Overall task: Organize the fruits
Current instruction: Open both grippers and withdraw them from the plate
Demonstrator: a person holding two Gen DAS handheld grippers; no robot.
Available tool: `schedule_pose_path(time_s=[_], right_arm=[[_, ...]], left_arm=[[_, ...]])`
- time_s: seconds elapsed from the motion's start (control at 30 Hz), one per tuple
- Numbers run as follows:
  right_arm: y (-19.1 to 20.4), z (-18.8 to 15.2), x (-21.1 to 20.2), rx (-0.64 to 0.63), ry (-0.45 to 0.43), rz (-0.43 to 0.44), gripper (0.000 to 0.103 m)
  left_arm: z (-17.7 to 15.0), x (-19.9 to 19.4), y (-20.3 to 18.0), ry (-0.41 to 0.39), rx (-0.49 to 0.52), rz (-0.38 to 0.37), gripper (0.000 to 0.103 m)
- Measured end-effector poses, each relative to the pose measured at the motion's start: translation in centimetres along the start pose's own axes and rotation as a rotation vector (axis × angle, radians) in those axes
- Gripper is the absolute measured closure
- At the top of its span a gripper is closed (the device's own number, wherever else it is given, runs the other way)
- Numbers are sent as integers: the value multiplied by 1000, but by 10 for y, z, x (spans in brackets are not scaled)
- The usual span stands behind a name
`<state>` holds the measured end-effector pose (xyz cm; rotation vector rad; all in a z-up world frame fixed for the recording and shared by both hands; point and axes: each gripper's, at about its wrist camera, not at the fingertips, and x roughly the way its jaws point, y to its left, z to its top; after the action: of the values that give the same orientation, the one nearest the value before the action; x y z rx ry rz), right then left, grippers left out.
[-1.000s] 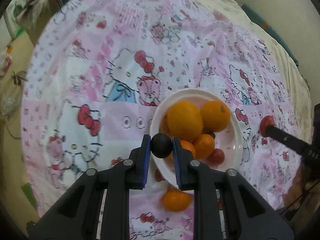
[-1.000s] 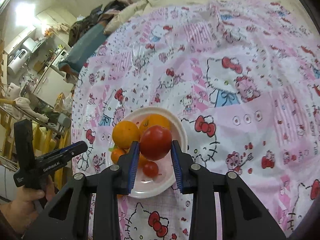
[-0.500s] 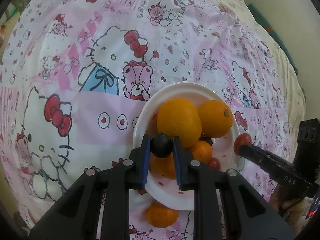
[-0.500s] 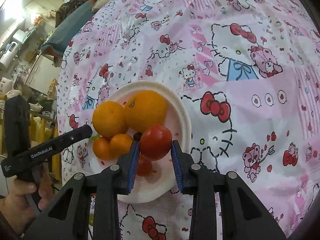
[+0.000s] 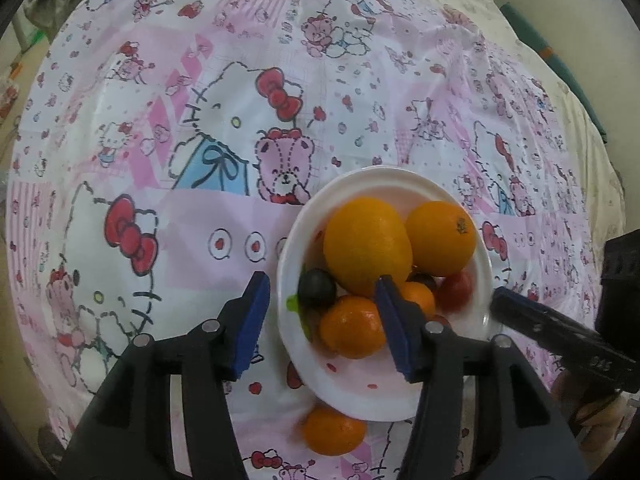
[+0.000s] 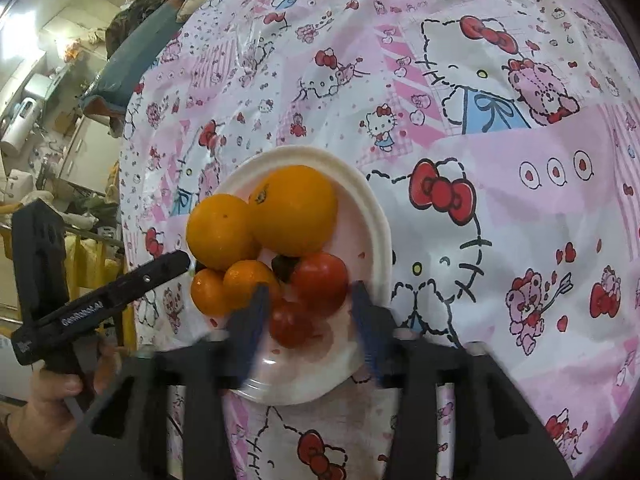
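Note:
A white plate (image 5: 372, 394) holds two big oranges (image 5: 366, 250), small oranges (image 5: 352, 332), a dark plum (image 5: 317, 289) and red tomatoes (image 5: 454, 290). My left gripper (image 5: 322, 320) is open over the plate's near left rim, with the plum lying free between its fingers. One small orange (image 5: 334, 430) lies on the cloth beside the plate. In the right wrist view my right gripper (image 6: 310, 322) is open over the plate (image 6: 376, 216). The big tomato (image 6: 320, 282) lies free just ahead of it, and a smaller tomato (image 6: 290, 322) sits between its fingers.
The pink Hello Kitty tablecloth (image 5: 200, 140) covers the round table. The other gripper shows at the right edge of the left wrist view (image 5: 560, 332) and at the left of the right wrist view (image 6: 100, 300). Room clutter (image 6: 60, 100) lies beyond the table edge.
Both grippers moved closer to the plate and opened. The left one let go of the dark plum onto the plate. The right one let go of the big tomato onto the plate.

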<state>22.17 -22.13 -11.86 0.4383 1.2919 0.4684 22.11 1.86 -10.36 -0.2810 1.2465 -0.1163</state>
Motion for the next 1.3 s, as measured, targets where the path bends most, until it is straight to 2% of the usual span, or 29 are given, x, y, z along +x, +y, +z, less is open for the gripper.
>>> schedule_pose_path(time_s=[0.1,0.17,0.37,0.47,0.53,0.57,0.73,0.87,1.0,1.1,1.17,1.3], right_arm=[[-1,2,-5,-1,-17,-1,37],[-5,4,-8,17,-25,0,37],[-9,5,-10,33,-33,-11,37],[-7,5,-13,27,-37,-16,37],[-6,5,-17,20,-43,-25,37],[-6,4,-20,21,-47,-24,37],[-8,4,-30,23,-63,-29,37],[-7,3,-38,41,-75,-29,37],[-3,1,-48,36,-93,-37,31],[1,-3,-54,34,-99,-45,26],[4,-7,-60,33,-117,-75,16],[7,-23,-76,37,-148,-78,14]], left_arm=[[-2,-4,-1,-17,21,38,40],[-3,-7,-2,-26,38,65,39],[-4,-12,-2,-33,45,58,36],[-10,-17,-2,3,39,42,29],[-19,-24,-1,14,22,30,15],[-23,-27,-1,19,20,24,13],[-46,-31,-12,41,115,52,13],[-57,-35,-15,29,165,86,13],[-62,-39,-9,29,129,107,13],[-67,-47,-9,-11,134,148,13],[-70,-51,-9,-30,143,164,13],[-74,-53,-7,-36,121,154,13]])
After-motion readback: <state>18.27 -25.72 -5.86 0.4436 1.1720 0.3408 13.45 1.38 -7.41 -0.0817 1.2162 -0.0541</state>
